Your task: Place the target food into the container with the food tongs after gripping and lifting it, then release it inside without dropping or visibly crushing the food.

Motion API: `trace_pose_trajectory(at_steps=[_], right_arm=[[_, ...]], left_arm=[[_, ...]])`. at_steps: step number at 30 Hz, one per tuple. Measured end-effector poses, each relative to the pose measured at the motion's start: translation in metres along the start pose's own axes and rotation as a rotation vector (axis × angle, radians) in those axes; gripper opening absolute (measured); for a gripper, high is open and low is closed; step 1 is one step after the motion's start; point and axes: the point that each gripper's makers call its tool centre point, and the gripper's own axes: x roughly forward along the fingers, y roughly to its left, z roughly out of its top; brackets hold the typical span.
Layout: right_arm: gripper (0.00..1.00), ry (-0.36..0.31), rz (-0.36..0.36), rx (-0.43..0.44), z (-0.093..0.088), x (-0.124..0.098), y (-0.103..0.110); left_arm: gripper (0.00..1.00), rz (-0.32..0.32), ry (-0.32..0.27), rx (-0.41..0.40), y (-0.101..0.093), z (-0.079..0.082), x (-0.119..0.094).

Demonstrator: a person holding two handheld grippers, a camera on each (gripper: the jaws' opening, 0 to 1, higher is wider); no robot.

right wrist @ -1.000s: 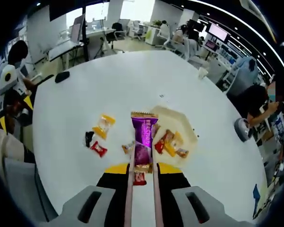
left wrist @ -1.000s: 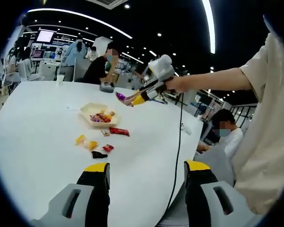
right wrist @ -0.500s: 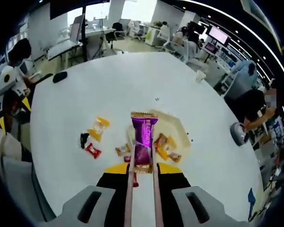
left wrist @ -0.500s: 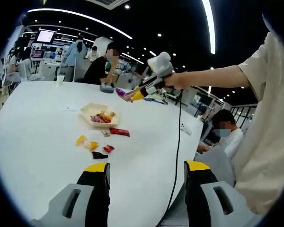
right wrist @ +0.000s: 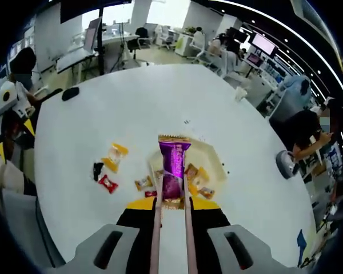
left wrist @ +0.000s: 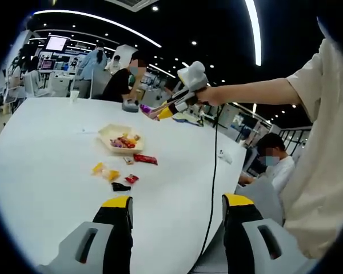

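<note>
Tongs [right wrist: 170, 225] in the right gripper [right wrist: 170, 201] are clamping a purple packet [right wrist: 172, 171], now carried from beside the container [right wrist: 212, 160] to above it, so release looks near. Left gripper view is revealing height: the packet [left wrist: 145, 108] is hanging high over the container [left wrist: 106, 132] while the left gripper [left wrist: 177, 202] is idling with jaws apart.

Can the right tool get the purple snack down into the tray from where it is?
Probably yes. The right tool holds the purple snack in the tongs high above the tray, with nothing between them.
</note>
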Motion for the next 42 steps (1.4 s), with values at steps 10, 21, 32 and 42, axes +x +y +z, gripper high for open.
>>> trace_pose_trajectory(at_steps=[10, 21, 32, 42], right_arm=[[0.21, -0.001, -0.005, -0.004, 0.005, 0.005, -0.009], [0.21, -0.003, -0.009, -0.012, 0.010, 0.011, -0.021], [0.21, -0.012, -0.017, -0.014, 0.014, 0.012, -0.032], [0.20, 0.012, -0.006, -0.040, 0.010, 0.016, -0.031]], left_arm=[[0.62, 0.004, 0.004, -0.007, 0.003, -0.002, -0.001], [0.63, 0.009, 0.008, -0.012, 0.007, -0.001, 0.001], [0.62, 0.008, 0.014, -0.013, 0.009, -0.002, 0.004], [0.62, 0.007, 0.011, -0.022, 0.008, -0.003, 0.006]])
